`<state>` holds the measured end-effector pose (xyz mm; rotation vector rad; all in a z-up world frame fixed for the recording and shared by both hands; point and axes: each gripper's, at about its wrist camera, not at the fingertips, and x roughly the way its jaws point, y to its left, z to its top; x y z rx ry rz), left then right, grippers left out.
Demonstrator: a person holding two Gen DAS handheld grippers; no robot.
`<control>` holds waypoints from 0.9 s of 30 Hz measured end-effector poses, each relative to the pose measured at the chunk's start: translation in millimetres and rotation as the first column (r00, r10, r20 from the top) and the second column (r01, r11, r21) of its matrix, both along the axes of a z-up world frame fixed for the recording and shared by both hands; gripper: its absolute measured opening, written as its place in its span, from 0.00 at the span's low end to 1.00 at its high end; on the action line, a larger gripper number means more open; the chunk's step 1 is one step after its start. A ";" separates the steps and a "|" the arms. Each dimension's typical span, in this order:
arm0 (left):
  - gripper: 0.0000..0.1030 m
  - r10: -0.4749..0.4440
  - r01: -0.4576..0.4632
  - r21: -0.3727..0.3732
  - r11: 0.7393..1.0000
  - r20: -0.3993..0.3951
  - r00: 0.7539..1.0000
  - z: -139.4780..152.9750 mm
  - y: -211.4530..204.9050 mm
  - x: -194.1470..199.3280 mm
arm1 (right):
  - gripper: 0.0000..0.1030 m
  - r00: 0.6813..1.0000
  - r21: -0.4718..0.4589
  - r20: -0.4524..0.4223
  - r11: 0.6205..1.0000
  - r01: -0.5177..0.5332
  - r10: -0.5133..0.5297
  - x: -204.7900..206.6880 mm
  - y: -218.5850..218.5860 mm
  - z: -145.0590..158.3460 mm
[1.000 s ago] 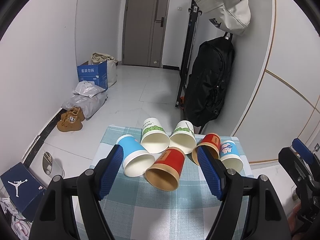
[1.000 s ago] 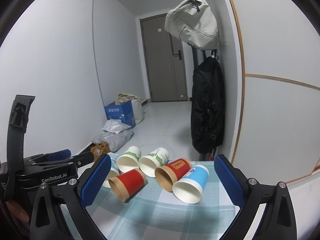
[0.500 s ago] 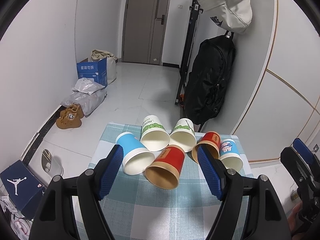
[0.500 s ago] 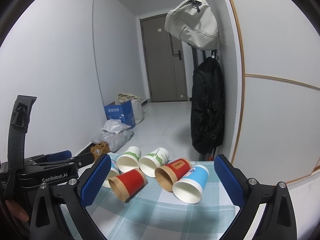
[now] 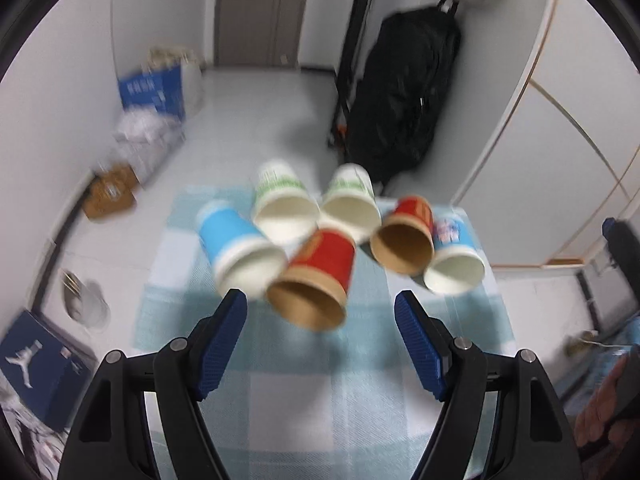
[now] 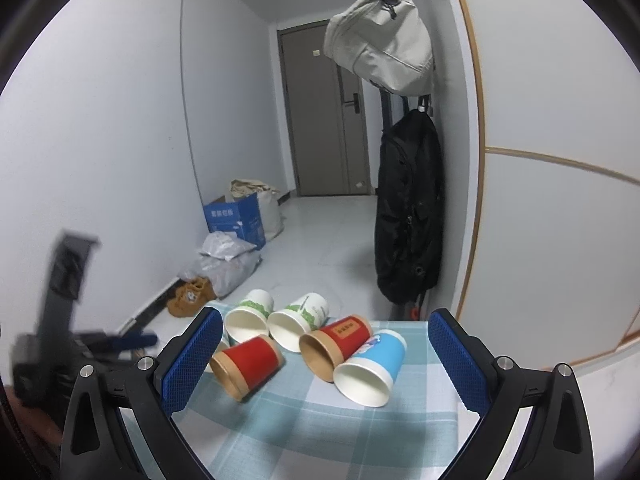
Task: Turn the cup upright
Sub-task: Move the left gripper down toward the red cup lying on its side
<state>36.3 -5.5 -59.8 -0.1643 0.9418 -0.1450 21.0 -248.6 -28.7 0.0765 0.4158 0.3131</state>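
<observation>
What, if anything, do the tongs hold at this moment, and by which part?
Nothing is held. The left tongs and right tongs are both open, and the paper cups lie untouched on the checked cloth.

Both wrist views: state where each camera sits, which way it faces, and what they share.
Left wrist: on the left gripper, looking down along its open blue fingers at the near red cup; blurred.
Right wrist: on the right gripper, facing the hallway door over the blue cup, fingers open.
Shared: six cups lying on the checked cloth, black backpack.
</observation>
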 end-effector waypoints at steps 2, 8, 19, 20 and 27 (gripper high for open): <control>0.70 -0.022 0.019 -0.053 0.998 -0.066 0.998 -9.0 3.2 6.2 | 1.00 1.000 0.016 -0.014 1.000 -0.003 0.004 4.7 -5.4 1.7; 0.70 -0.102 0.092 -0.084 0.992 -0.129 0.986 -6.4 0.8 24.3 | 1.00 0.996 0.068 -0.093 0.998 0.000 0.006 19.1 -21.8 -3.1; 0.70 -0.189 0.212 0.047 0.976 -0.293 0.937 -17.1 -34.7 72.5 | 1.00 0.987 0.204 -0.159 0.979 0.025 0.008 35.7 -60.2 2.0; 0.70 -0.180 0.209 0.066 0.976 -0.302 0.936 -18.1 -36.3 74.8 | 1.00 0.986 0.212 -0.165 0.977 0.029 0.007 36.4 -62.3 1.3; 0.70 -0.164 0.262 0.216 0.941 -0.386 0.908 -34.2 -50.8 78.9 | 1.00 0.981 0.247 -0.192 0.968 0.034 0.015 39.8 -69.8 -1.0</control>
